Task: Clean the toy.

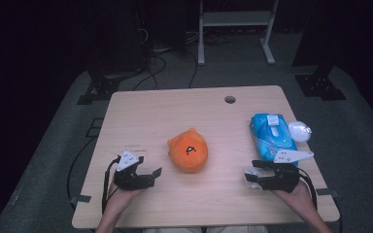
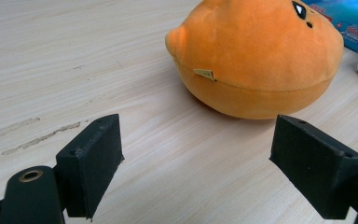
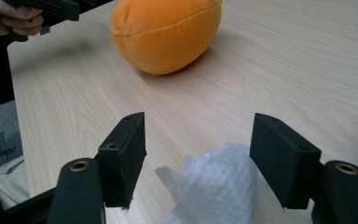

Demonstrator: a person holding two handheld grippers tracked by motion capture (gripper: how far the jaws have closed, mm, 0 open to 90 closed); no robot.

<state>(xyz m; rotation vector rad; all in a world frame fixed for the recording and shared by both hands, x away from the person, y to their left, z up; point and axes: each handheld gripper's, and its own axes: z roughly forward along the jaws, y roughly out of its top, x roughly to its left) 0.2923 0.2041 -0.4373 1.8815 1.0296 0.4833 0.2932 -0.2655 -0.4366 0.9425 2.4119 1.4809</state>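
An orange plush toy with a small black face lies in the middle of the light wooden table. My left gripper rests on the table to the plush's left and points at it. Its jaws stand open with bare wood between them, and the plush is a short way ahead. My right gripper lies at the front right, pointing left. A crumpled white wipe sits between its open jaws, close to one pad with a gap to the other. The plush lies farther off.
A blue pack of wet wipes lies on the table's right side, with a white round object beside it at the edge. A cable hole sits near the far edge. Stands and cables are on the floor behind.
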